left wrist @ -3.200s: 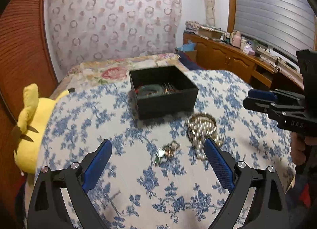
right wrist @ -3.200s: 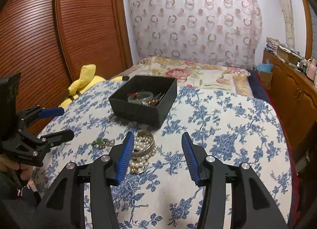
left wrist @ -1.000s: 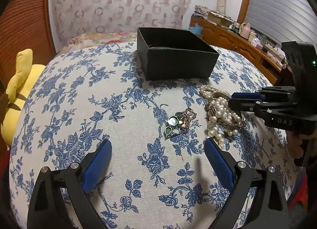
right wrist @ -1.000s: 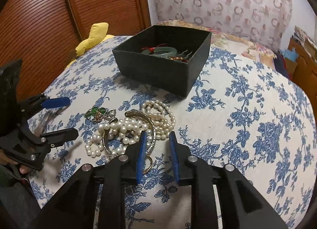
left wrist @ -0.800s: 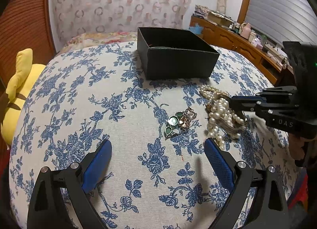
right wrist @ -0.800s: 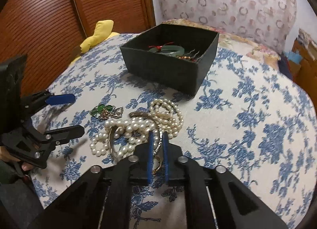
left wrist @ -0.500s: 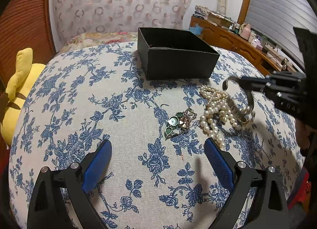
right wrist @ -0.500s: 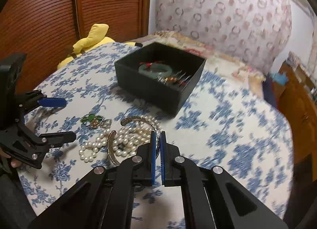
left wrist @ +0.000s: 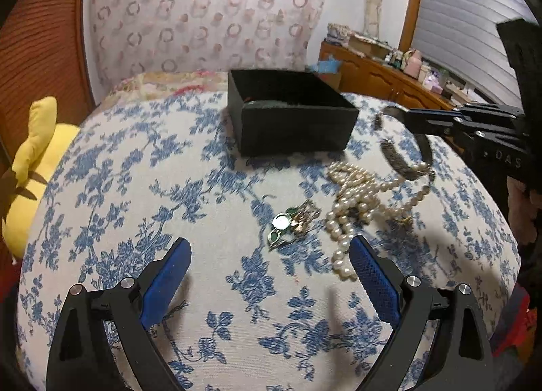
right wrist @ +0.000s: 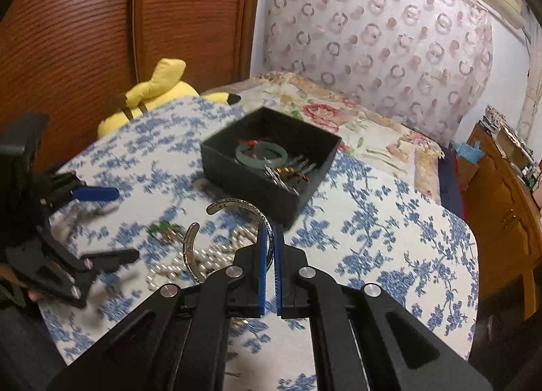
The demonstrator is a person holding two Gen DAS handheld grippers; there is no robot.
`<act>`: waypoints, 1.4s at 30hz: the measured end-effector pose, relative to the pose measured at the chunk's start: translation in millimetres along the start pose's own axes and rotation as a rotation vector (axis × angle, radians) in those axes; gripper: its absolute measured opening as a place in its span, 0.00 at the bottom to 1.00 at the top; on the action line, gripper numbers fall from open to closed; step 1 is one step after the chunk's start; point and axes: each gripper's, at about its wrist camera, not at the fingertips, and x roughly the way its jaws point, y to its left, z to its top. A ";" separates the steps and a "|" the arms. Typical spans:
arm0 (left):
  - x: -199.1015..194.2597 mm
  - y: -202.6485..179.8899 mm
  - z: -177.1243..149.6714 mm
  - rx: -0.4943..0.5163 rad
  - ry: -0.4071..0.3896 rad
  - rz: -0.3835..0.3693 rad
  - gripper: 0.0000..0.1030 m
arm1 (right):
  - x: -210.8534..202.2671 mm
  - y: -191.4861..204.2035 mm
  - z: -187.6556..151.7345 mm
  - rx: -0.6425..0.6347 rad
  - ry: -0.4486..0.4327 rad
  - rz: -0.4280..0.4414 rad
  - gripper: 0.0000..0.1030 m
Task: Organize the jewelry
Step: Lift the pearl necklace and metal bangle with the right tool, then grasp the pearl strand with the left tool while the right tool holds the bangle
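Warm, dim indoor light fills both views, with grainy, soft detail. Strong fisheye bending curves the walls, and black vignette fills the corners. Motion blur smears the pearl necklace (left wrist: 359,201) at right centre of the left view and the left gripper (right wrist: 111,225) at the left edge of the right view. A small glint flares on the green brooch (left wrist: 283,223).

The right gripper (right wrist: 270,232) is raised above the tabletop, its blue pads pinched onto a metal cuff bracelet (right wrist: 216,221) — the left gripper (left wrist: 269,257) sits low, fingers spread wide.
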 end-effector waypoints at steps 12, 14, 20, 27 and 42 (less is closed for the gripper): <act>-19.0 -26.6 19.5 -0.005 -0.128 -0.157 0.81 | 10.1 2.5 24.0 0.084 -0.012 0.032 0.04; -15.4 -31.6 22.8 0.006 -0.124 -0.177 0.76 | 14.3 -2.2 24.2 0.113 -0.007 0.041 0.04; 9.3 -45.7 33.6 0.012 -0.066 -0.211 0.52 | 14.0 -10.5 21.7 0.162 -0.017 0.049 0.04; 16.0 -47.5 36.9 0.003 -0.042 -0.276 0.07 | 13.7 -16.0 17.1 0.180 -0.018 0.056 0.05; -13.8 -24.2 53.3 0.015 -0.118 -0.213 0.06 | 4.2 -12.1 7.9 0.116 -0.002 0.030 0.04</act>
